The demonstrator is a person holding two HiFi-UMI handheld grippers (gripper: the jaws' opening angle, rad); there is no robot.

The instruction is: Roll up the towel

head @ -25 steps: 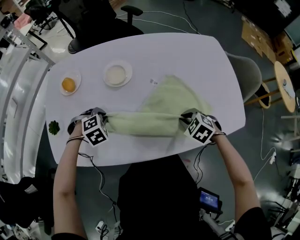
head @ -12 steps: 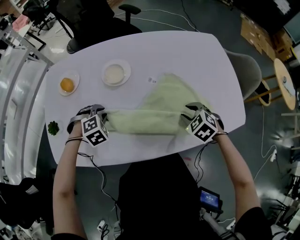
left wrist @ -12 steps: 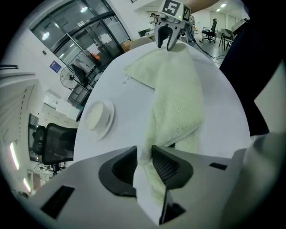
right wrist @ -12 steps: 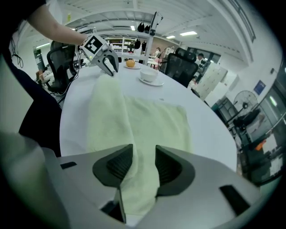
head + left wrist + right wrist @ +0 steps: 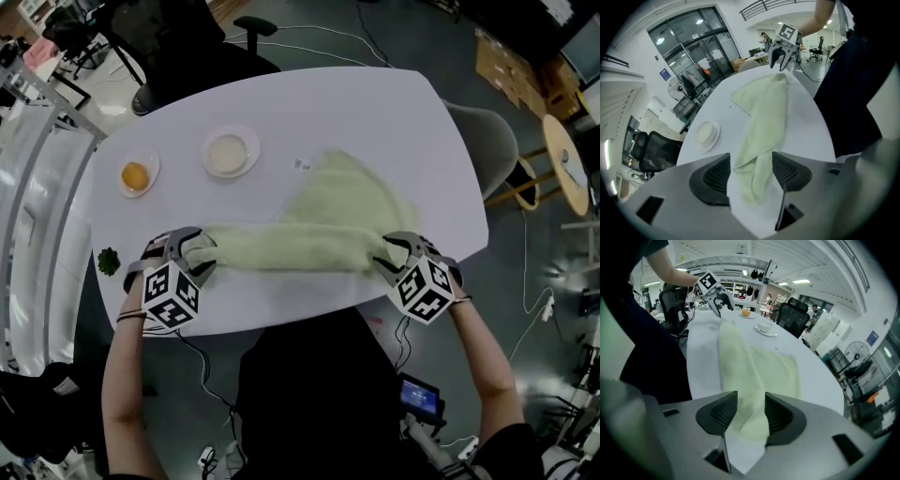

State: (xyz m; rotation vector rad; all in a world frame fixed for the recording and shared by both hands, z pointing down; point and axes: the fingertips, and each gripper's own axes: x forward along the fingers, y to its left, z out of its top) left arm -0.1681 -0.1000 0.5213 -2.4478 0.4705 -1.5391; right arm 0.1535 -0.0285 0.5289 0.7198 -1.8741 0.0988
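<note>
On our white desk [image 5: 375, 112] the green towel [image 5: 309, 239] is rolled along its near edge, far flap still flat; our left tongs [image 5: 197, 251] and right tongs [image 5: 392, 253] have just been spreading, its ends loose between them.

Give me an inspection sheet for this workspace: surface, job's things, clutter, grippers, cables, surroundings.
Surface: white table.
Job's things: towel, rolled along the near edge, far flap flat.
Clutter: bowl, dish holding something orange, green scrap at the left edge.
Grippers: left gripper and right gripper open, jaws just opened, a towel end between each pair.
Cables: leads hang from both grippers; floor cable behind the table.
Surroundings: black chair, grey chair, wooden side table.
</note>
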